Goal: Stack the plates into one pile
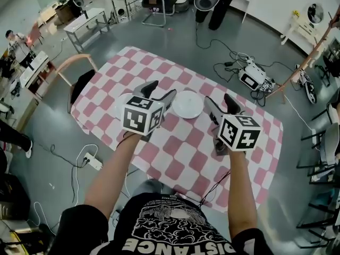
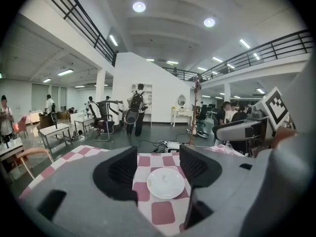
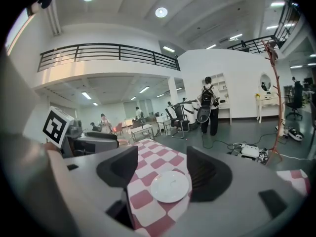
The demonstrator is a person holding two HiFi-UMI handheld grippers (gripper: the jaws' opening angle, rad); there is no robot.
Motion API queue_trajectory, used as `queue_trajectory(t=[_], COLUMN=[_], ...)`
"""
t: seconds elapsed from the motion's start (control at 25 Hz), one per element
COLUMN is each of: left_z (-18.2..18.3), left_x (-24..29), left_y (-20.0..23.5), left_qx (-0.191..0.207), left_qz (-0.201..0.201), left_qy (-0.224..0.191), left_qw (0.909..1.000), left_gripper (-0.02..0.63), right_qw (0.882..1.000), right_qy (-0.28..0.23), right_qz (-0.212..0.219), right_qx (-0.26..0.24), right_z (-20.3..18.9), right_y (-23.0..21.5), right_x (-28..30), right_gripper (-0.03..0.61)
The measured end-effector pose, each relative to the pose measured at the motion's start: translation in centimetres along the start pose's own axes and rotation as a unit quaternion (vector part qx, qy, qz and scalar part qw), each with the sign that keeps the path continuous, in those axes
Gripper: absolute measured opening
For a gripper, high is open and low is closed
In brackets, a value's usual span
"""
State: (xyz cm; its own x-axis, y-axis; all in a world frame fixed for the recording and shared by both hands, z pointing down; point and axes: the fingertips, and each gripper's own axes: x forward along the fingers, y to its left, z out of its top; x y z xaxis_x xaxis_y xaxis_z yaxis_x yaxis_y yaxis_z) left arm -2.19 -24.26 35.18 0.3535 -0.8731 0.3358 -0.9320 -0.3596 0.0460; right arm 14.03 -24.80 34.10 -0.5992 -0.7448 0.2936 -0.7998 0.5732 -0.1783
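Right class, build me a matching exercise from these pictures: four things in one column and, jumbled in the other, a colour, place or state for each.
Things:
1. plate
2. left gripper
3. tablecloth
4. chair

Descriptions:
a. pink and white checks
b. jaws open, nothing held
c. on the floor beside the table
d. white, lying flat on the cloth

Pairs: 1-d, 2-b, 3-a, 4-c

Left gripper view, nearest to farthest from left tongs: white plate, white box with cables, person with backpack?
1. Round white plate, on the table before the left tongs.
2. White box with cables, past the table's far edge.
3. Person with backpack, standing far back.
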Motion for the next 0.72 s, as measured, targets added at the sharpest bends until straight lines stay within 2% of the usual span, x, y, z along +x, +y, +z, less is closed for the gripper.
queue_trajectory(t=[0.36,0.72], left_z=[-1.5,-3.9], left_x=[-5.4,-11.4], left_y=[2.8,6.3], left_qx=[-0.018,-0.041], left_qz=[0.066,0.144], left_qy=[-0.004,0.003], left_qw=[0.9976,0.9887], left_gripper=[0.277,0.276], right_qw=[0.998,0.99], right_qy=[0.012,0.027], right_qz=[0.06,0.132], right_qx=[-0.024,-0.036], right_z=[-0.7,-2.0], right_y=[4.6,10.0], right_x=[1.1,3.1], right_gripper=[0.31,0.311])
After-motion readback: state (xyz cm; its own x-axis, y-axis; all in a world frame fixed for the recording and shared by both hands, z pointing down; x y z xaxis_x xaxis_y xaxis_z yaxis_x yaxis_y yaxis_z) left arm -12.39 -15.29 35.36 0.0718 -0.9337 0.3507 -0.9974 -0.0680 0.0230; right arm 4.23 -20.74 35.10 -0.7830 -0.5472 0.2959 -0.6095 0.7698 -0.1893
